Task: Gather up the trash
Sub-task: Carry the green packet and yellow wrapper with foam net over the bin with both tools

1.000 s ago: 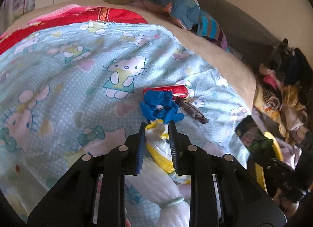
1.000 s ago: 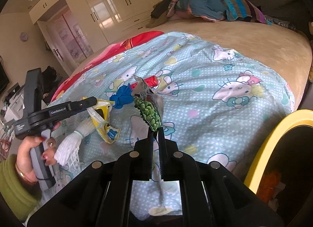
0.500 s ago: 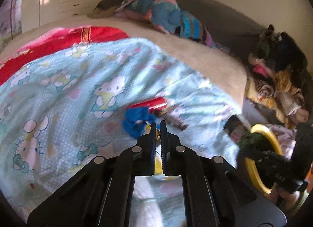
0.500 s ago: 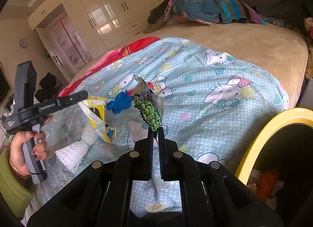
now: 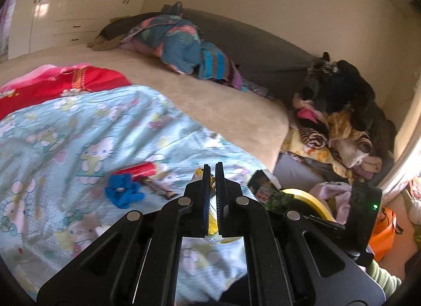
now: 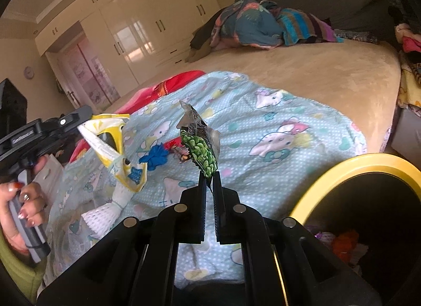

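My left gripper (image 5: 212, 170) is shut on a yellow-and-white plastic bag (image 5: 211, 229). From the right wrist view the bag (image 6: 110, 145) hangs above the bed with a white mesh piece (image 6: 105, 213) dangling under it. A green pea snack packet (image 6: 201, 148) stands upright in my right gripper (image 6: 209, 177), which is shut on its lower edge. That packet (image 5: 265, 192) also shows at the right of the left wrist view, just beside the yellow-rimmed bin (image 6: 342, 166). A blue glove (image 5: 122, 192), a red wrapper (image 5: 142, 170) and a dark wrapper (image 5: 160, 190) lie on the cartoon-cat blanket (image 5: 79, 127).
The bin (image 5: 310, 198) stands on the floor at the bed's corner, with some trash inside. A heap of clothes (image 5: 342, 121) fills the gap beside the bed. Bunched bedding (image 5: 184, 45) lies at the far end, and wardrobes (image 6: 136, 24) line the back wall.
My left gripper closed on the yellow-and-white bag and lifted it off the blanket, swinging right towards the bin. My right gripper carried the green packet a little closer to the bin.
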Demonstrator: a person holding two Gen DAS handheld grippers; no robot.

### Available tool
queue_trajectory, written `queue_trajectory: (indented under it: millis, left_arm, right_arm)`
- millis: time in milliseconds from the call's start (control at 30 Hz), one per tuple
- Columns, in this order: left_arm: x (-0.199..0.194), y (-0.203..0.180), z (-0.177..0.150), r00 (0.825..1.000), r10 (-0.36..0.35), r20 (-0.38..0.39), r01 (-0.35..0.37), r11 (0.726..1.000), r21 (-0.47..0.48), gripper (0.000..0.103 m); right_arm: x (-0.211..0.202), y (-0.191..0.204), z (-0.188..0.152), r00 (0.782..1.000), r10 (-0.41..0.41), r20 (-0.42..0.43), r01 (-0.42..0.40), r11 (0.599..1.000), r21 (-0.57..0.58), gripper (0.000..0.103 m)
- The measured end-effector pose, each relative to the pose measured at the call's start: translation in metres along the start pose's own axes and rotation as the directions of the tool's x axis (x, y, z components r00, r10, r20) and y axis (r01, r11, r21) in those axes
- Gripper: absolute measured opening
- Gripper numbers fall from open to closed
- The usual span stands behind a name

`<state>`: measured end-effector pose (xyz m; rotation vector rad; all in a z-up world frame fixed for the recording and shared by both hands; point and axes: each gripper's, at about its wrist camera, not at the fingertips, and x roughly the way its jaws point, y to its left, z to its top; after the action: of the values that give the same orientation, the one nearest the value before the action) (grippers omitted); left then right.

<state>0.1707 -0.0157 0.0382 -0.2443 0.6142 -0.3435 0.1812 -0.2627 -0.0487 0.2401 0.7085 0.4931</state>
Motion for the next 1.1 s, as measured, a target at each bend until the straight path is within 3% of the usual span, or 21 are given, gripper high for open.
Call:
queue_trajectory:
  millis: [667,1100]
  left_arm:
    - [0.031,-0.087,-0.037,0.985,-0.151,-0.08,0.157,0.984,0.084,0.002]
    - [0.049,-0.125,-0.058,0.972,-0.193,-0.137,0.207,0.973,0.102,0.002]
  right_arm:
    - [-0.056,-0.066,0.001,0.99,-0.118,0.08,0.108,0.987,0.117,0.005]
    - [-0.078,-0.104,-0.008,0.981,-0.19,0.041,0.182,0.971,0.152,0.005]
